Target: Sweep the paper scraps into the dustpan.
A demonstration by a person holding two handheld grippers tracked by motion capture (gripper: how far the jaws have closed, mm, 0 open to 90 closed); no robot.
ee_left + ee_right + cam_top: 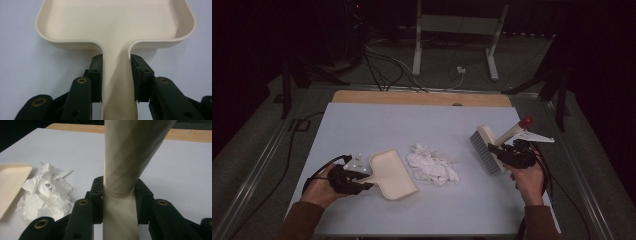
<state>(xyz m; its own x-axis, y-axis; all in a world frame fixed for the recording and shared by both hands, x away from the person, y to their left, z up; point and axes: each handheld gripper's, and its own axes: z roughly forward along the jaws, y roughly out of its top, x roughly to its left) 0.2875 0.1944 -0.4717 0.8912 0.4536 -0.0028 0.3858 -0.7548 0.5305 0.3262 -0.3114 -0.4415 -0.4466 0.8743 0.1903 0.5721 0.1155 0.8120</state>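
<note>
Both forearms reach forward, left gripper point(362, 176) and right gripper point(501, 151) each clamped tight.

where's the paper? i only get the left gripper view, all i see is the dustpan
Observer: The crumpled paper lies on the table, just off the dustpan's open edge.
Operator: what's the other hand got
Observer: The right gripper is shut on the brush handle, on the far side of the paper from the pan.
Operator: brush on the table?
Observer: Its bristles point down and toward the paper; I cannot tell whether they touch the table.
</note>
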